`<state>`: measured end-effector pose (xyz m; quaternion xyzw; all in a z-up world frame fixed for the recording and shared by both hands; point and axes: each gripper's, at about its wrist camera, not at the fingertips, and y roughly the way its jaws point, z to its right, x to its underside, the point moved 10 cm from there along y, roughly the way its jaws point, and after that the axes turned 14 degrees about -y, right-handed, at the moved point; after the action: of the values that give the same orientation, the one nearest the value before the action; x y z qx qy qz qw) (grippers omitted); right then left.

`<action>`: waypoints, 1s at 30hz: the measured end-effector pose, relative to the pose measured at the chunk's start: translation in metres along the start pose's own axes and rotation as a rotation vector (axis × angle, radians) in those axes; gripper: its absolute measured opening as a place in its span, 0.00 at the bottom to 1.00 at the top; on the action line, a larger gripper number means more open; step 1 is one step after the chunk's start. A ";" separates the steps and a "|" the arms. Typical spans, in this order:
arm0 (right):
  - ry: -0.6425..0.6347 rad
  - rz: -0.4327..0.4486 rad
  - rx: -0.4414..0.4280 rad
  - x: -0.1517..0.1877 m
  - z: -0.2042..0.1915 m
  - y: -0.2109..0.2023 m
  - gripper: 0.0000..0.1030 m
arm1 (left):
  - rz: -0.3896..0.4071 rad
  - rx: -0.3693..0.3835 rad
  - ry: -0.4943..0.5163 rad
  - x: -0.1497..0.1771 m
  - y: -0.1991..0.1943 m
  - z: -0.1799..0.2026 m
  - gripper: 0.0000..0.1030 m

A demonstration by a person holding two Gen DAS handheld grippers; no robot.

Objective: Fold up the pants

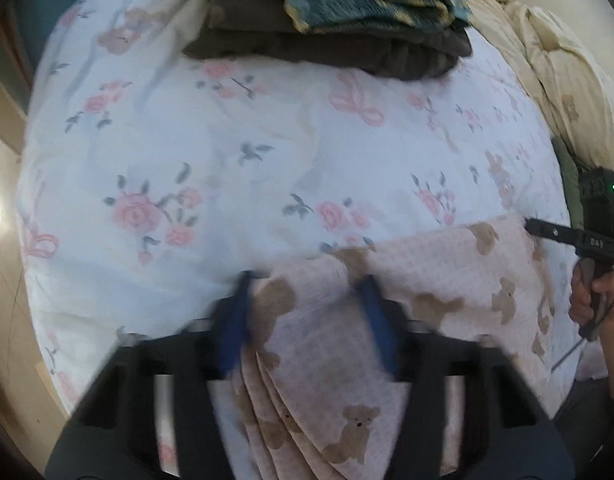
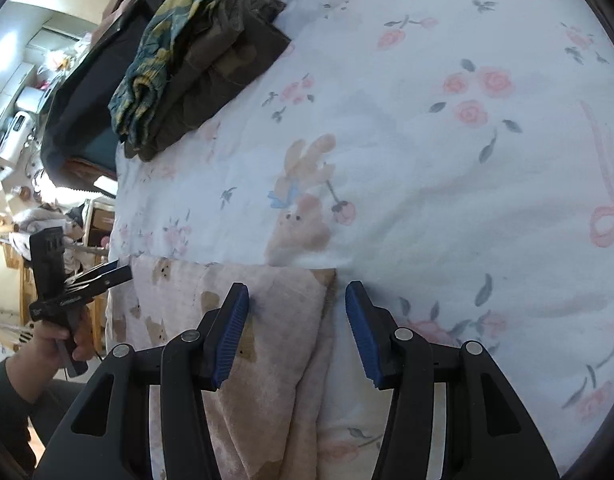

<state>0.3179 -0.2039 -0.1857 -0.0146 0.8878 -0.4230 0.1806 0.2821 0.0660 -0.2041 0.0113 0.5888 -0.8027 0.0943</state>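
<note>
Bear-print pants (image 2: 267, 320) already folded narrow at lower frame, further folds likely left; left gripper (image 1: 307, 284) and right gripper (image 2: 297, 292) spread, straddling fabric unpinched.

A bed (image 1: 227, 152) with a white cover full of pink roses, bows and little bears holds everything. Pink pants (image 1: 427, 280) with brown teddy bears lie flat on it, right under the blue fingers (image 2: 231, 332). Far ahead of the fingers sits a pile of folded dark and blue-green clothes (image 1: 347, 20).
</note>
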 end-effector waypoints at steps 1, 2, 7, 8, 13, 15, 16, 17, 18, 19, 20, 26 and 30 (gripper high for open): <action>-0.021 -0.003 0.000 0.000 -0.003 0.002 0.51 | -0.012 -0.007 0.006 0.002 0.001 0.000 0.26; -0.031 -0.004 -0.003 0.000 -0.005 0.002 0.50 | -0.017 0.006 -0.002 0.004 0.000 0.001 0.24; -0.100 -0.028 -0.008 0.002 -0.020 0.011 0.09 | -0.030 0.018 0.027 0.007 0.001 0.008 0.08; -0.117 -0.032 0.008 0.001 -0.020 0.011 0.06 | -0.020 0.015 0.029 0.003 -0.002 0.010 0.07; -0.245 0.004 0.025 -0.023 -0.031 -0.017 0.02 | 0.034 0.104 -0.011 -0.024 -0.028 0.016 0.06; -0.280 0.018 0.045 -0.036 -0.030 -0.026 0.02 | 0.055 0.141 0.004 -0.036 -0.036 0.022 0.06; -0.300 0.018 0.061 -0.044 -0.029 -0.029 0.02 | 0.074 0.130 0.041 -0.045 -0.038 0.027 0.06; -0.318 0.018 0.083 -0.052 -0.028 -0.031 0.02 | 0.092 0.128 0.071 -0.053 -0.040 0.033 0.07; -0.340 0.021 0.115 -0.061 -0.026 -0.034 0.02 | 0.117 0.122 0.107 -0.061 -0.042 0.038 0.07; -0.358 0.035 0.143 -0.070 -0.025 -0.038 0.02 | 0.142 0.113 0.129 -0.068 -0.045 0.041 0.07; -0.376 0.065 0.165 -0.080 -0.026 -0.045 0.02 | 0.171 0.109 0.138 -0.077 -0.048 0.045 0.07; -0.476 0.147 0.247 -0.096 -0.039 -0.070 0.02 | 0.269 0.097 0.257 -0.091 -0.068 0.068 0.07; -0.563 0.211 0.225 -0.072 -0.054 -0.096 0.02 | 0.256 0.150 0.315 -0.067 -0.084 0.070 0.07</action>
<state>0.3548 -0.2125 -0.0602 -0.0190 0.7473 -0.4770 0.4623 0.3407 0.0332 -0.0951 0.2183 0.5286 -0.8141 0.1010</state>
